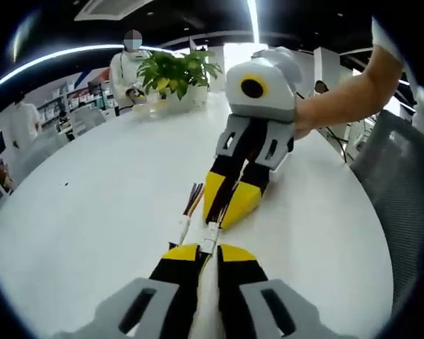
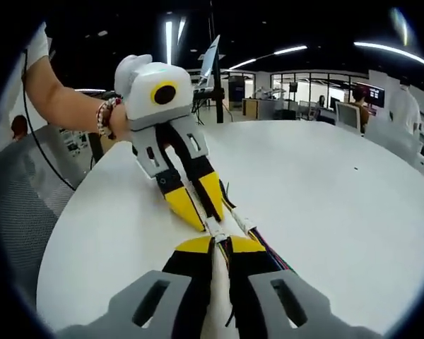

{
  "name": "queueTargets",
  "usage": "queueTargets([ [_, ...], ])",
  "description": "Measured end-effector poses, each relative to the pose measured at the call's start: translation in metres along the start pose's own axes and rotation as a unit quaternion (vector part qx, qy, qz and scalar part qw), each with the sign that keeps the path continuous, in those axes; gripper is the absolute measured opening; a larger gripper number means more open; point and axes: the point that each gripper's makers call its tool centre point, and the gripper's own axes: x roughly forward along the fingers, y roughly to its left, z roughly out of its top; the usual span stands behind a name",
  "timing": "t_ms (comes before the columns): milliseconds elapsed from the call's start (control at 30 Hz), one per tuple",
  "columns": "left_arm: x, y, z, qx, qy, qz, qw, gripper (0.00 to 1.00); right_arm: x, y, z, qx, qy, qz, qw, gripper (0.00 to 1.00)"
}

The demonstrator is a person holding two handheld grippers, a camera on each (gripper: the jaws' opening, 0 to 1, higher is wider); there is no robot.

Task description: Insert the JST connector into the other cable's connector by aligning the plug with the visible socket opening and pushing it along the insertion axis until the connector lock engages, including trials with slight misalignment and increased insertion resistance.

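- Table (image 1: 92,212) first: a wide white round top, bare around the work, with a potted plant (image 1: 175,70) at its far edge, a mesh chair (image 1: 399,191) beside it, and people at desks beyond.
- Left gripper (image 1: 210,248) sits low over the table with its yellow-tipped jaws pressed together on a thin pale cable (image 1: 209,296) that runs back between them; the small white connector (image 1: 210,235) pokes out just past the tips.
- Right gripper (image 2: 219,244) meets it nose to nose, jaws likewise closed, pinching the other cable's connector (image 2: 214,227); a bundle of coloured wires (image 2: 265,247) trails off beside it along the table.
- Progress, as I judge it: both halves are picked up, held and brought tip to tip, so grasping and rough lining-up look done. Whether the plug has entered the socket, I cannot tell; the joint is tiny and partly hidden by the jaw tips.
- Left to do, by my reckoning: the straight push along the cable line until the lock catches.
- Connectors themselves look like small white plastic blocks, nearly in line with each other, close above the table.
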Motion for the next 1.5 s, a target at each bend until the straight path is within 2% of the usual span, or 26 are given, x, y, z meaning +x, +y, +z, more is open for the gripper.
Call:
queueTargets([
  [200, -0.006, 0.001, 0.008, -0.018, -0.021, 0.011, 0.9996, 0.05, -0.004, -0.004, 0.01, 0.016, -0.012, -0.014, 0.9997, 0.17],
  [333, -0.01, 0.003, 0.016, -0.037, -0.031, 0.022, 0.9986, 0.15, -0.009, -0.005, 0.016, 0.023, -0.021, -0.02, 0.9993, 0.18],
  [400, -0.013, 0.0, 0.023, -0.065, -0.049, 0.014, 0.9966, 0.16, -0.013, -0.01, 0.024, 0.039, -0.032, -0.035, 0.9981, 0.22],
  [533, -0.022, 0.002, 0.031, -0.071, -0.057, 0.027, 0.9954, 0.23, -0.024, -0.017, 0.045, 0.06, -0.057, -0.057, 0.995, 0.32],
  [567, -0.029, 0.006, 0.032, -0.082, -0.053, 0.044, 0.9942, 0.25, -0.028, -0.018, 0.049, 0.065, -0.059, -0.063, 0.9942, 0.34],
  [633, -0.037, 0.007, 0.036, -0.106, -0.058, 0.053, 0.9912, 0.3, -0.037, -0.022, 0.057, 0.076, -0.066, -0.077, 0.9919, 0.35],
  [700, -0.045, 0.009, 0.042, -0.129, -0.068, 0.065, 0.9872, 0.35, -0.048, -0.026, 0.069, 0.096, -0.09, -0.092, 0.987, 0.36],
  [800, -0.065, 0.016, 0.049, -0.16, -0.075, 0.097, 0.9795, 0.51, -0.063, -0.029, 0.079, 0.109, -0.105, -0.107, 0.9826, 0.4],
  [867, -0.077, 0.018, 0.056, -0.162, -0.085, 0.109, 0.9771, 0.58, -0.071, -0.028, 0.082, 0.105, -0.105, -0.116, 0.982, 0.39],
  [1033, -0.104, 0.013, 0.066, -0.164, -0.101, 0.124, 0.9734, 0.59, -0.098, -0.023, 0.098, 0.123, -0.135, -0.142, 0.973, 0.41],
  [1133, -0.121, 0.006, 0.07, -0.17, -0.108, 0.13, 0.9709, 0.59, -0.112, -0.018, 0.104, 0.136, -0.147, -0.148, 0.9684, 0.47],
  [1200, -0.134, 0.003, 0.07, -0.169, -0.109, 0.141, 0.9694, 0.59, -0.128, -0.012, 0.111, 0.159, -0.167, -0.141, 0.9628, 0.5],
  [1267, -0.148, 0.0, 0.071, -0.167, -0.113, 0.154, 0.9674, 0.59, -0.141, -0.012, 0.114, 0.162, -0.17, -0.153, 0.9599, 0.53],
  [1333, -0.165, -0.002, 0.071, -0.172, -0.119, 0.171, 0.9629, 0.59, -0.157, -0.01, 0.117, 0.164, -0.177, -0.169, 0.9557, 0.53],
  [1433, -0.19, -0.009, 0.068, -0.179, -0.138, 0.192, 0.9551, 0.59, -0.181, -0.005, 0.111, 0.184, -0.17, -0.18, 0.9512, 0.5],
  [1500, -0.202, -0.013, 0.062, -0.188, -0.142, 0.209, 0.9491, 0.59, -0.196, -0.001, 0.113, 0.197, -0.191, -0.187, 0.9433, 0.54],
])
